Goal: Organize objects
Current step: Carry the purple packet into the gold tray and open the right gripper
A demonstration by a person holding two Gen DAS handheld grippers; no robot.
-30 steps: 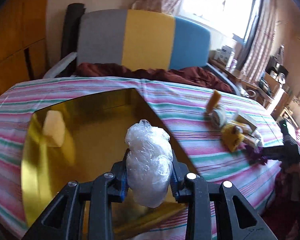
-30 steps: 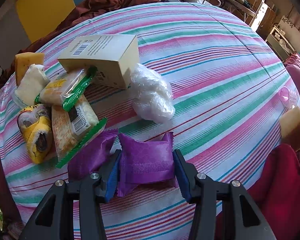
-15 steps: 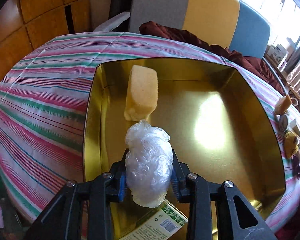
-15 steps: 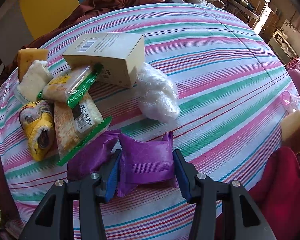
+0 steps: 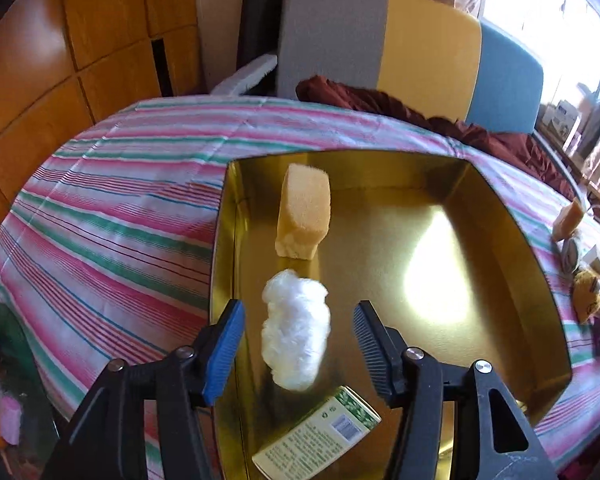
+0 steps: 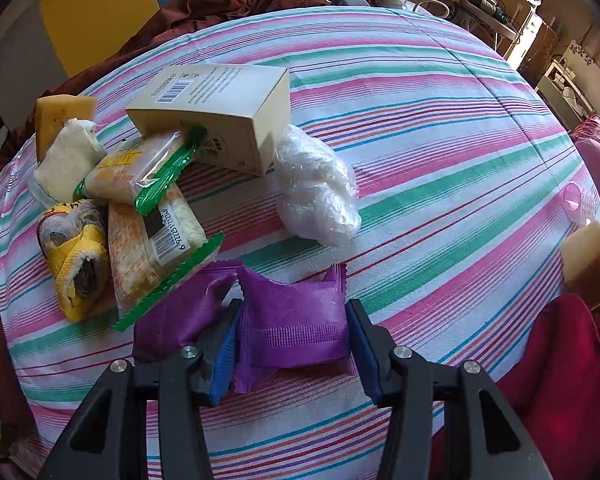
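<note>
The gold tray [image 5: 512, 240] looks like polished metal, glossy enough to throw a bright glare off its floor. In it the yellow sponge [image 5: 303, 210] is porous and matt, the wad of clear plastic film [image 5: 296, 332] crinkled and, through motion blur, seemingly shiny, and the green-printed carton [image 5: 320, 436] smooth cardboard. The striped tablecloth [image 6: 440, 128] is woven cloth, matt and lightly creased. On it, the purple sachet [image 6: 296, 320] has a satiny, embossed foil-like skin; the cracker packs [image 6: 152, 236] wear glossy transparent wrap; the beige box [image 6: 216, 112] is matt cardboard. Wall panels [image 5: 100, 40] are varnished wood. Both grippers show matt black plastic with ribbed blue pads [image 5: 224, 348].
</note>
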